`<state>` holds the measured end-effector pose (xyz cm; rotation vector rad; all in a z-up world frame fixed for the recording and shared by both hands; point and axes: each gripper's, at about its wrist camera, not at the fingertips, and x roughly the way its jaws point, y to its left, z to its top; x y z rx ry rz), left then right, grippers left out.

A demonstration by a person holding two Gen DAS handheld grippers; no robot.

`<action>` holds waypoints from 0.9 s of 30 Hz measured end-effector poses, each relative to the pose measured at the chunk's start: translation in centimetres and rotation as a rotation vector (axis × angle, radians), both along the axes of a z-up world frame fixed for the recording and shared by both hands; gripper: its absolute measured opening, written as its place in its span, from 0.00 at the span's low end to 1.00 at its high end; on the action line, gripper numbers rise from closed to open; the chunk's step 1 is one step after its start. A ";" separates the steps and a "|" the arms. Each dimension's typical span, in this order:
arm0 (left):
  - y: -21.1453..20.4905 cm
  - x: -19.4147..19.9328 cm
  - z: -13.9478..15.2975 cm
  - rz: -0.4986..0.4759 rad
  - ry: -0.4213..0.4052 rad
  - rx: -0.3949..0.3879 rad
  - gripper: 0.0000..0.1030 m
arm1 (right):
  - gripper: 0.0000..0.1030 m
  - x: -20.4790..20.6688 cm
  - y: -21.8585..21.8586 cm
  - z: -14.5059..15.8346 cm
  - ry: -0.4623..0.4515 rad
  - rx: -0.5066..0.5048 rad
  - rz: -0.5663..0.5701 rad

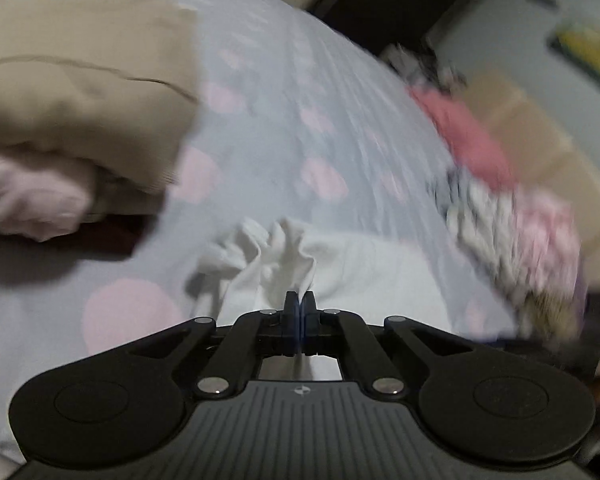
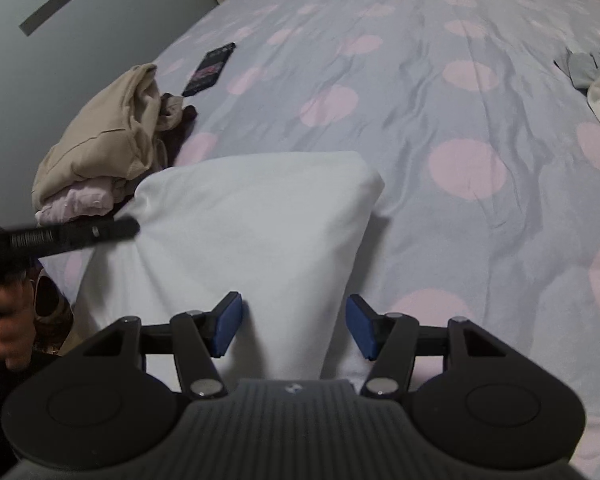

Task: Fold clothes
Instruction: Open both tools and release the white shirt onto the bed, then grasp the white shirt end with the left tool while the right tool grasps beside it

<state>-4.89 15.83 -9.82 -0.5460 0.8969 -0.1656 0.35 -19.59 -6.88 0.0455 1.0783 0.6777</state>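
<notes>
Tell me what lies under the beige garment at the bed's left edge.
Under the beige garment a pale pink garment shows, with something dark beside it. Whatever lies deeper in the pile is covered.

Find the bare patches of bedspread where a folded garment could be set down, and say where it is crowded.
Free: the wide middle of the bedspread, between the white garment and the grey clothes. Crowded: around the beige pile and phone.
</notes>
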 end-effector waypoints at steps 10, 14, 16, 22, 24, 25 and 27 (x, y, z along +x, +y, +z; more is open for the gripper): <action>4.6 -3.2 -0.2 0.257 -0.036 -0.090 0.04 | 0.60 -0.1 0.8 -0.2 -0.005 -0.046 0.011; 2.0 -2.1 1.8 0.137 -0.119 -0.065 0.30 | 0.60 -0.1 1.2 0.6 -0.025 -0.027 0.004; 2.3 -2.3 1.9 0.130 -0.102 -0.047 0.31 | 0.60 -0.4 1.3 1.1 -0.047 -0.025 0.005; 3.0 -2.9 2.1 0.109 -0.049 0.005 0.30 | 0.69 -1.4 1.5 1.4 -0.098 -0.047 0.034; 3.3 -3.1 2.1 0.101 -0.032 0.023 0.27 | 0.69 -1.3 1.3 0.7 -0.070 -0.056 0.025; 3.4 -3.2 2.2 0.098 -0.023 0.032 0.27 | 0.69 -1.3 1.1 0.4 -0.052 -0.056 0.018; 3.6 -3.4 2.2 0.091 -0.006 0.049 0.27 | 0.69 -1.2 0.6 0.2 -0.028 -0.039 0.007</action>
